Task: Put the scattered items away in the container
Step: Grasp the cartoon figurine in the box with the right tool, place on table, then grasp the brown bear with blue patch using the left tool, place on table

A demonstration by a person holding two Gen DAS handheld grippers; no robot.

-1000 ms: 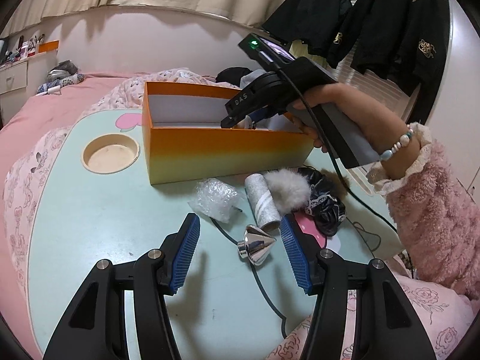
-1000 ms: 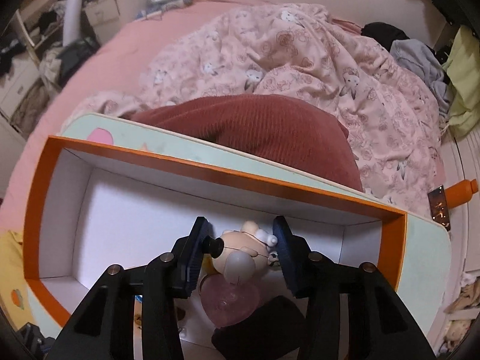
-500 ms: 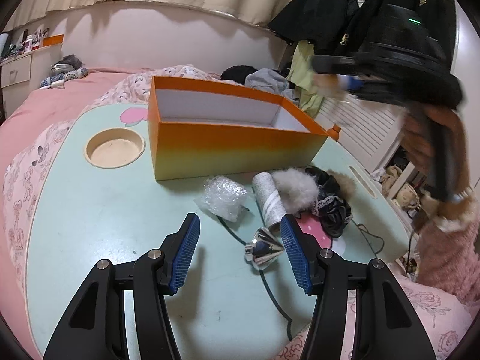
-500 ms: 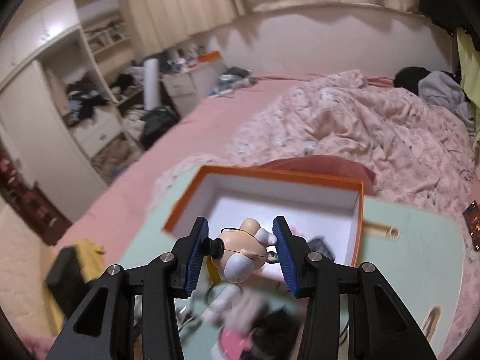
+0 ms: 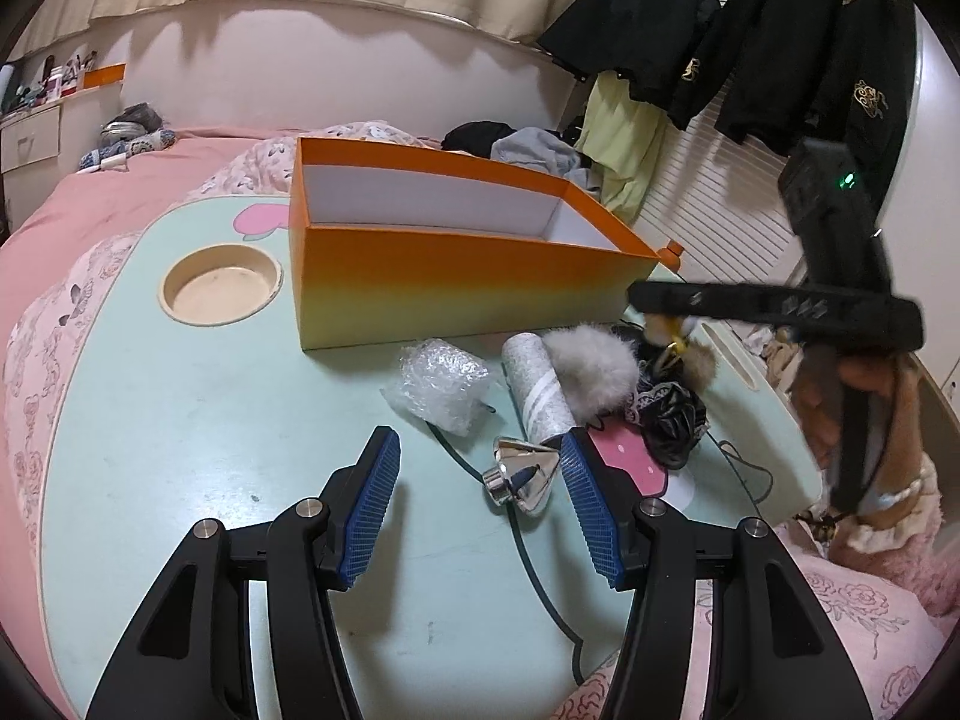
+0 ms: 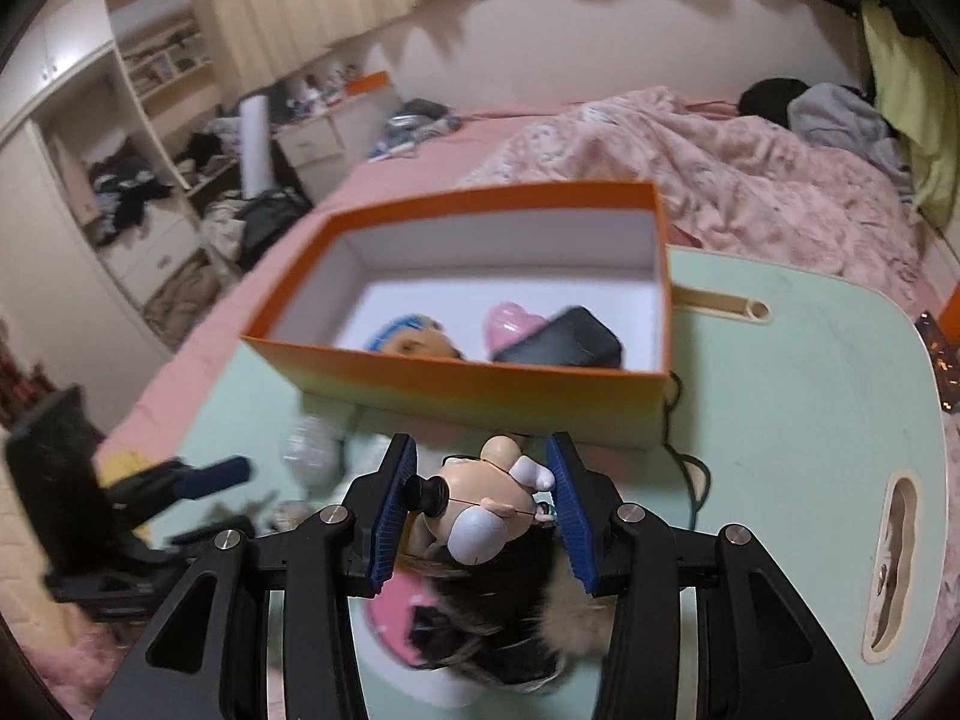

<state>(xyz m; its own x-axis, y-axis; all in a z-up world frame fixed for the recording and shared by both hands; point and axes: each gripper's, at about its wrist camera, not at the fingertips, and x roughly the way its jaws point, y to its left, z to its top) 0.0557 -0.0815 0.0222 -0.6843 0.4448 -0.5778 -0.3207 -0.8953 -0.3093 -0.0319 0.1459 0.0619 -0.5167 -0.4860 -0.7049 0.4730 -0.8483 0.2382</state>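
The orange box (image 5: pixel 456 288) stands open on the mint table (image 5: pixel 180 450). In the right wrist view it (image 6: pixel 480 384) holds a pink heart (image 6: pixel 513 321), a black case (image 6: pixel 564 342) and a blue-haired doll head (image 6: pixel 408 342). My right gripper (image 6: pixel 481 450) hangs in front of the box, over the pile. Its jaws are opening, but a small figure toy (image 6: pixel 474 510) still spans both pads. My left gripper (image 5: pixel 480 504) stands open, low over the table. A silver cone (image 5: pixel 522 474) lies by its right finger, untouched.
In front of the box lie bubble wrap (image 5: pixel 441 384), a silver-white roll (image 5: pixel 537 390), a grey fur pom (image 5: pixel 591 360), a black lace scrunchie (image 5: pixel 672 420) and a dark cable (image 5: pixel 528 546). A round cup recess (image 5: pixel 222 282) sits left. Bedding surrounds the table.
My right gripper came out of the box and swung back over the pile in front of it, the figure toy still between its pads. The left gripper stayed put.
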